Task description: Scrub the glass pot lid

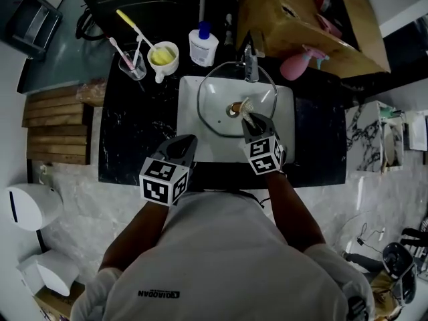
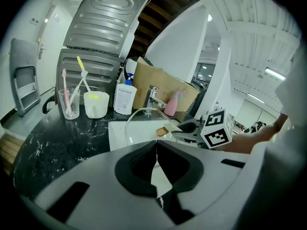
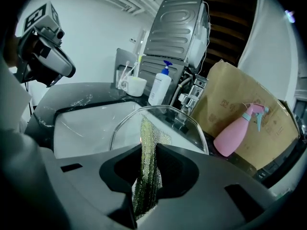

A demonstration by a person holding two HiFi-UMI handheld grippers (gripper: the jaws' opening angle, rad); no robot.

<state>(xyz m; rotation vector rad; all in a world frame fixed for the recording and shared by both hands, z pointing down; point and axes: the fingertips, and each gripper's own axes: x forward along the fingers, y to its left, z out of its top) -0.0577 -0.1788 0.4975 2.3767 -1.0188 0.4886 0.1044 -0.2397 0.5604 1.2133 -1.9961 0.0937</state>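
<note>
The glass pot lid (image 1: 221, 89) lies in the white sink (image 1: 190, 136), with its wooden knob (image 1: 233, 110) near the middle. My right gripper (image 1: 253, 122) is shut on a green-gold mesh scrub cloth (image 1: 245, 105), whose free end rests on the lid beside the knob. In the right gripper view the cloth (image 3: 147, 138) runs up between the jaws of the right gripper (image 3: 146, 152) onto the lid (image 3: 177, 123). My left gripper (image 1: 188, 143) hovers over the sink's front left edge, shut and empty. Seen from the left gripper (image 2: 156, 150), the lid (image 2: 136, 123) lies ahead.
Behind the sink stand the tap (image 1: 251, 62), a soap pump bottle (image 1: 202, 45), a white cup (image 1: 164, 57) and a glass of toothbrushes (image 1: 132, 64). A pink spray bottle (image 1: 297, 64) and a cardboard box (image 1: 301, 19) sit at the back right. Black counter (image 1: 134, 132) flanks the sink.
</note>
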